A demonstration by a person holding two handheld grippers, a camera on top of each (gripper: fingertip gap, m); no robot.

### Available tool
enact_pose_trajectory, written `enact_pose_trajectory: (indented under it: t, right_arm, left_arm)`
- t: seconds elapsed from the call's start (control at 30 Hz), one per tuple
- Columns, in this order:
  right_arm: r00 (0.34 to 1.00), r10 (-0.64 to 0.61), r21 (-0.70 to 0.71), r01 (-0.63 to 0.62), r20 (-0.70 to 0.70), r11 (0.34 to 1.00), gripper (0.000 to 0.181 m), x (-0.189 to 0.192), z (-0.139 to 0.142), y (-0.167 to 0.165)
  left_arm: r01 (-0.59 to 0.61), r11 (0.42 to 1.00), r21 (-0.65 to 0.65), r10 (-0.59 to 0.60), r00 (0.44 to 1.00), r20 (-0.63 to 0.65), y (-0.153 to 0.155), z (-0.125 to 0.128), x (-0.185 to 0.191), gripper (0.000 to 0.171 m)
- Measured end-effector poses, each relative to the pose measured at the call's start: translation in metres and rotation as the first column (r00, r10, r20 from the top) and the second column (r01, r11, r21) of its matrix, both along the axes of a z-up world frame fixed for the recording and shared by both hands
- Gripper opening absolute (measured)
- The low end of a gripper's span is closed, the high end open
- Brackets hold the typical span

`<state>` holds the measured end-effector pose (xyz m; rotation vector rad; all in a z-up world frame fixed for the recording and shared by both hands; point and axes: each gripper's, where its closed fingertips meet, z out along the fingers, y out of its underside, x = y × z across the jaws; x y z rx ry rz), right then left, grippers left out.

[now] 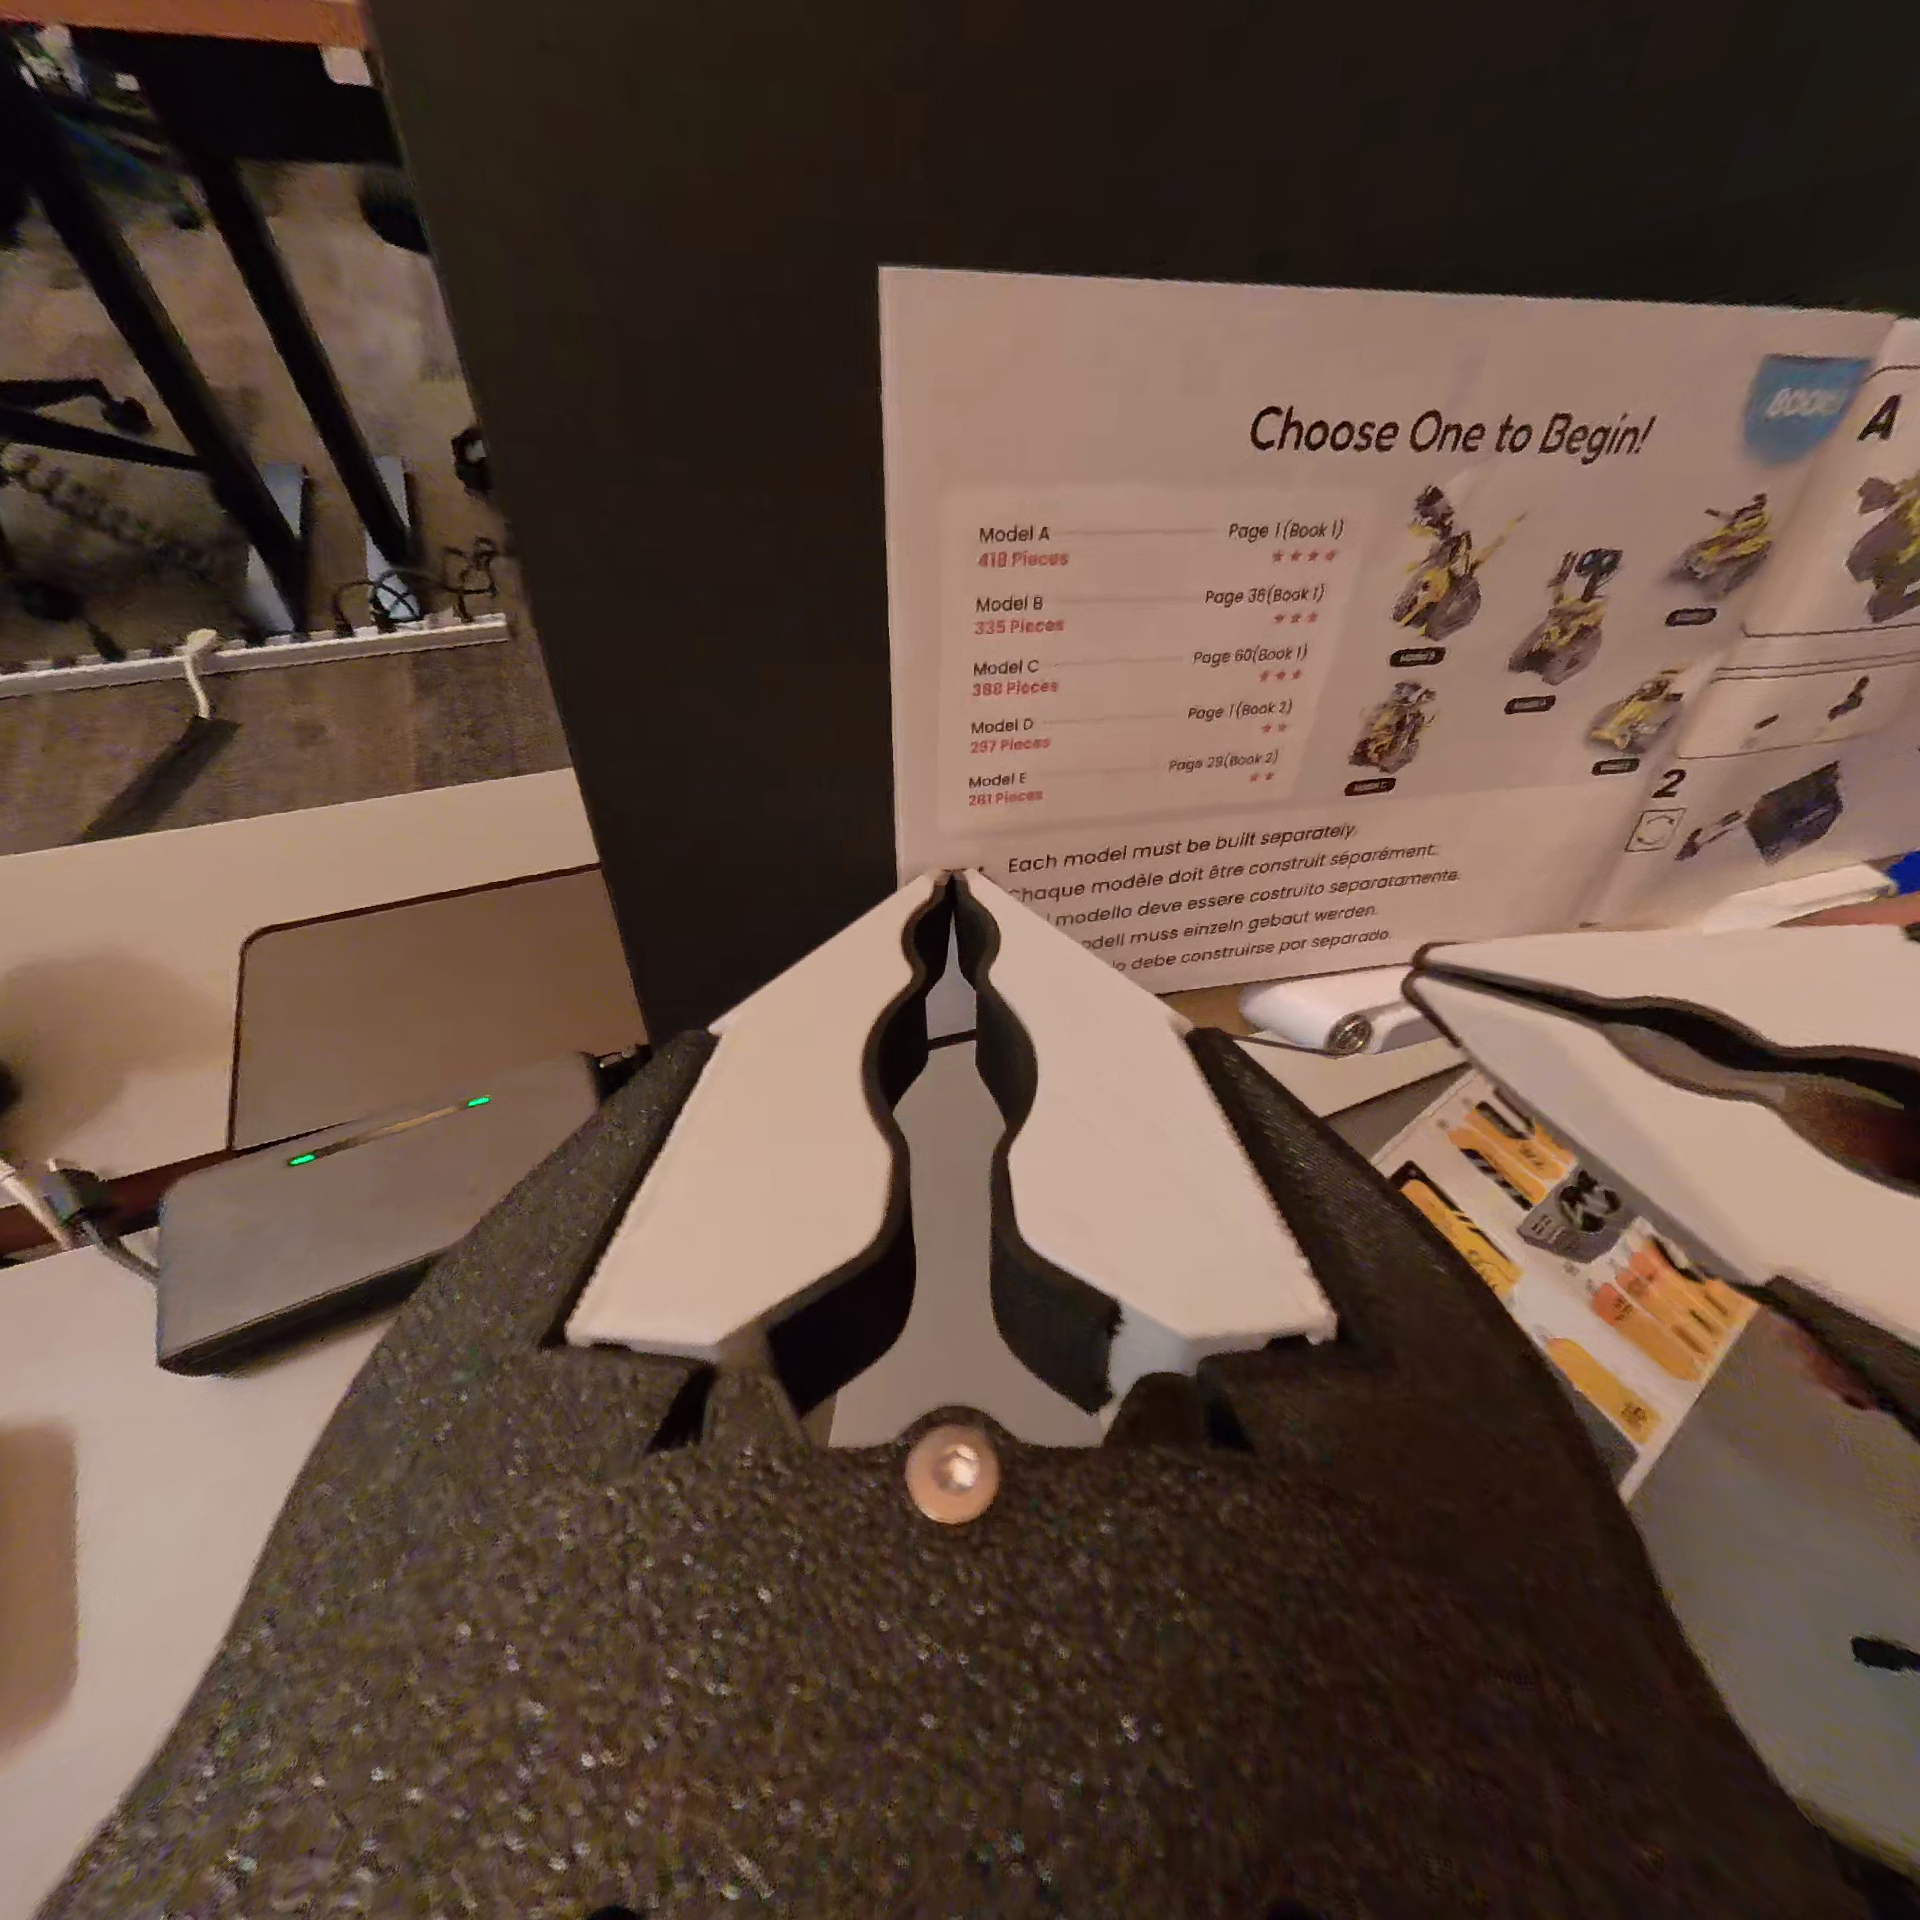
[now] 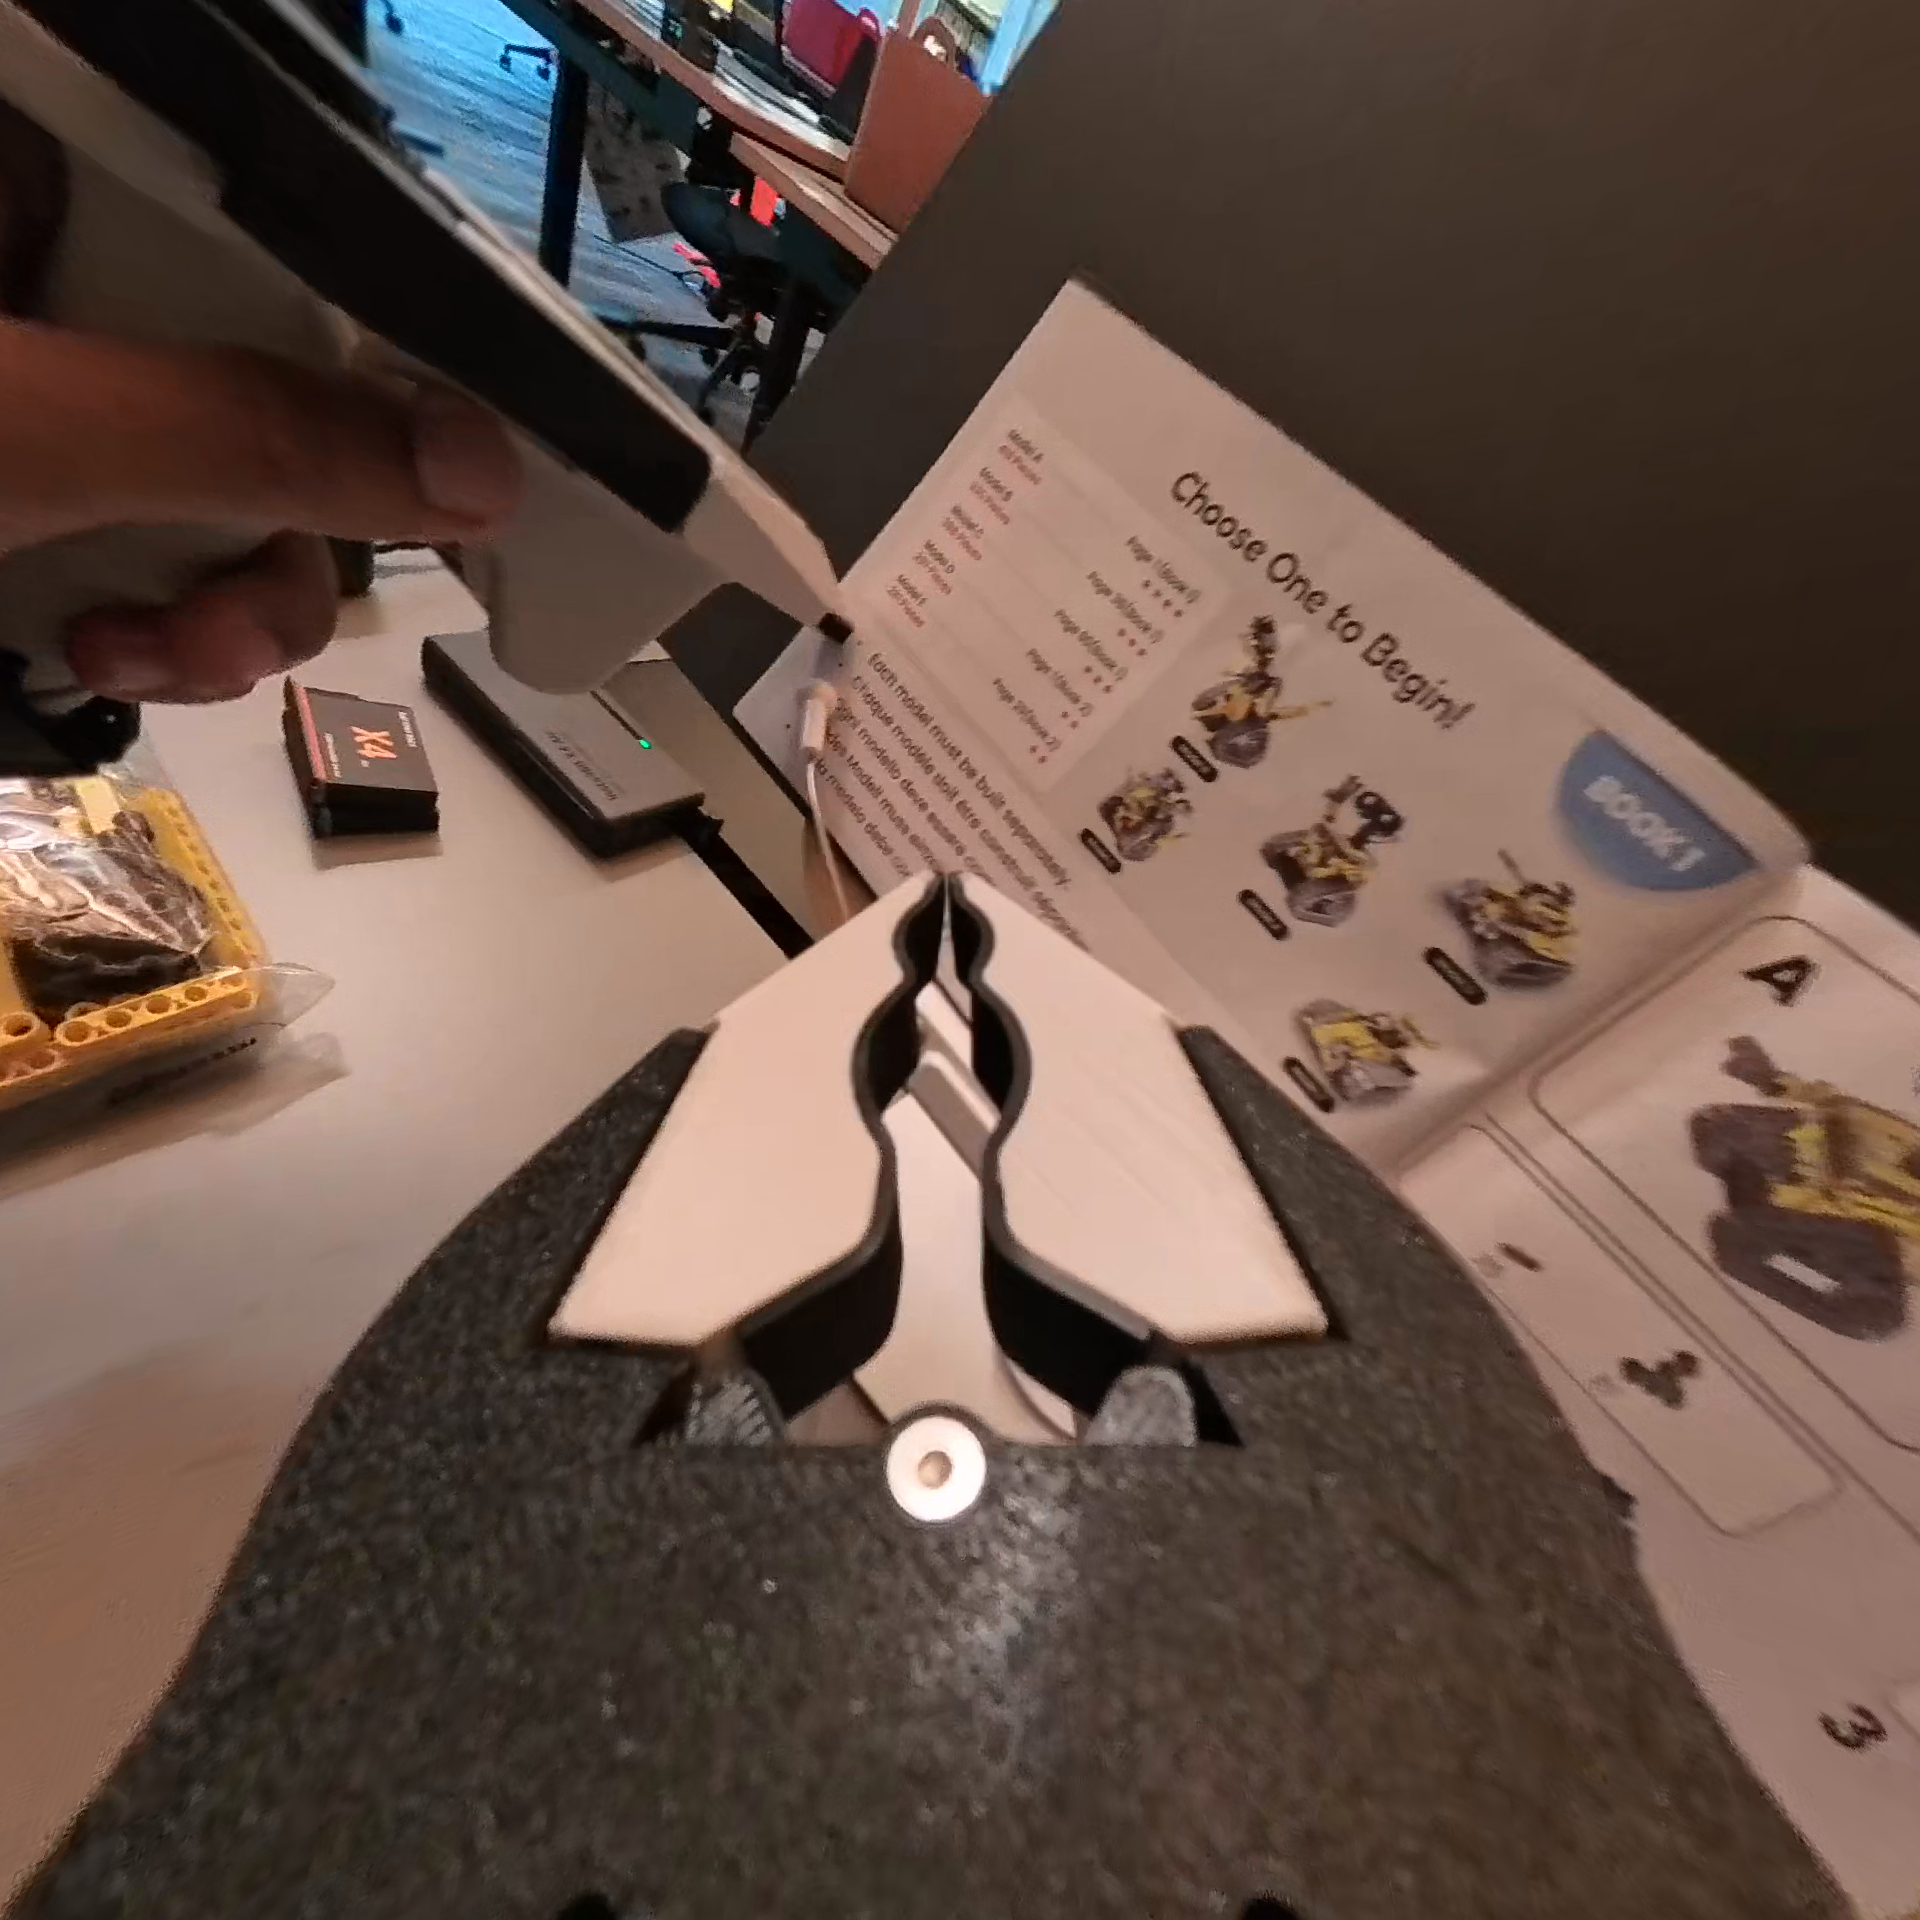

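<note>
An open instruction booklet (image 1: 1143, 416) stands with its left page leaning on a dark panel (image 1: 675, 520); the right page lies flatter (image 2: 1714, 1195). My left gripper (image 1: 951, 881) is shut, with its tips at the lower left corner of the standing page and both fingers in front of the sheet. It also shows in the right wrist view (image 2: 831, 627), held by a hand (image 2: 208, 447). My right gripper (image 2: 945, 881) is shut at the page's lower edge, and a thin pale strip of paper shows between its pads. It also shows in the left wrist view (image 1: 1415, 971).
A flat black device with green lights (image 1: 312, 1247) and a small black box (image 2: 358, 764) lie on the white table to the left. A bag of yellow and black parts (image 2: 114, 935) lies farther left. A white cable (image 2: 821, 779), a white cylinder (image 1: 1309, 1013) and a tray of orange and yellow parts (image 1: 1538, 1247) sit below the booklet. Across from one pair of fingers to the other is roughly 9 cm.
</note>
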<state>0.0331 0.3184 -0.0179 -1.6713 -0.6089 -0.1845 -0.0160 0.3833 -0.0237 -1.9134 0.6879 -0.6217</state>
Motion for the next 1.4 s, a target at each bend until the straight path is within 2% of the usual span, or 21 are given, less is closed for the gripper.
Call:
enact_pose_trajectory:
  t: [0.1,0.2,0.3,0.37,0.4,0.47,0.53,0.67,0.73,0.8,0.87,0.9,1.0,1.1,1.13,1.2,1.23,1.27,1.33,1.4]
  right_arm:
    - [0.997,-0.058,0.031,0.06,-0.057,0.998,0.007,0.024,0.018,-0.006]
    - [0.964,-0.218,0.087,0.233,-0.155,0.968,0.013,0.083,0.041,-0.015]
    - [0.869,-0.391,0.125,0.443,-0.303,0.888,0.027,0.159,0.059,-0.035]
    - [0.799,-0.425,0.143,0.523,-0.426,0.84,0.029,0.2,0.067,-0.053]
    - [0.779,-0.403,0.144,0.523,-0.481,0.84,0.028,0.212,0.068,-0.06]
    - [0.749,-0.376,0.117,0.512,-0.545,0.851,0.022,0.231,0.062,-0.069]
    - [0.719,-0.423,0.102,0.562,-0.551,0.821,0.0,0.252,0.053,-0.074]
    - [0.67,-0.388,0.091,0.562,-0.633,0.822,0.0,0.257,0.053,-0.075]
    - [0.67,-0.425,0.084,0.587,-0.609,0.805,0.0,0.258,0.052,-0.074]
    - [0.653,-0.493,0.076,0.643,-0.575,0.762,0.0,0.263,0.053,-0.075]
    - [0.6,-0.572,0.085,0.728,-0.559,0.681,0.0,0.274,0.057,-0.082]
    - [0.599,-0.589,0.105,0.744,-0.543,0.66,0.0,0.275,0.062,-0.084]
    - [0.656,-0.532,0.179,0.704,-0.536,0.687,0.0,0.257,0.089,-0.093]
    - [0.732,-0.31,0.277,0.56,-0.607,0.781,0.0,0.209,0.137,-0.11]
    - [0.759,-0.185,0.317,0.463,-0.625,0.828,0.0,0.182,0.154,-0.118]
    - [0.8,0.13,0.382,0.131,-0.586,0.915,0.0,0.111,0.179,-0.137]
    - [0.796,0.215,0.373,0.014,-0.565,0.928,0.0,0.087,0.181,-0.145]
    - [0.808,0.234,0.346,-0.039,-0.542,0.937,0.0,0.076,0.178,-0.149]
    - [0.871,0.169,0.266,-0.045,-0.462,0.963,0.0,0.077,0.159,-0.148]
    - [0.913,0.117,0.151,-0.062,-0.392,0.987,0.0,0.083,0.126,-0.154]
  left_arm:
    - [-0.007,1.0,0.0,0.007,1.0,0.017,0.0,0.003,-0.003,0.0]
    - [-0.011,0.999,0.039,0.008,0.998,0.057,-0.001,0.016,-0.004,0.0]
    - [0.004,0.998,0.065,-0.012,0.993,0.119,-0.006,0.029,0.0,0.0]
    - [0.028,0.995,0.097,-0.042,0.988,0.148,-0.011,0.037,0.004,0.0]
    - [0.044,0.993,0.109,-0.061,0.986,0.157,-0.015,0.04,0.008,0.0]
    - [0.064,0.991,0.114,-0.082,0.984,0.156,-0.02,0.042,0.014,0.0]
    - [0.089,0.989,0.116,-0.105,0.985,0.14,-0.026,0.041,0.021,0.0]
    - [0.123,0.985,0.118,-0.136,0.985,0.107,-0.034,0.037,0.033,0.0]
    - [0.13,0.984,0.12,-0.143,0.985,0.102,-0.037,0.037,0.036,0.0]
    - [0.133,0.983,0.123,-0.146,0.984,0.105,-0.041,0.041,0.038,0.0]
    - [0.142,0.981,0.13,-0.159,0.979,0.126,-0.047,0.049,0.039,0.0]
    - [0.15,0.98,0.134,-0.168,0.976,0.139,-0.051,0.054,0.04,0.0]
    - [0.186,0.972,0.146,-0.212,0.96,0.183,-0.068,0.069,0.044,0.0]
    - [0.244,0.955,0.169,-0.277,0.937,0.211,-0.094,0.084,0.056,0.0]
    - [0.264,0.947,0.182,-0.3,0.931,0.21,-0.104,0.089,0.06,0.0]
    - [0.308,0.926,0.217,-0.35,0.917,0.189,-0.128,0.096,0.07,0.0]
    - [0.325,0.916,0.234,-0.369,0.913,0.176,-0.139,0.097,0.074,0.0]
    - [0.337,0.908,0.247,-0.381,0.91,0.16,-0.151,0.094,0.077,0.0]
    - [0.366,0.894,0.258,-0.4,0.912,0.094,-0.172,0.075,0.081,0.0]
    - [0.411,0.874,0.258,-0.424,0.906,-0.004,-0.192,0.041,0.08,0.0]
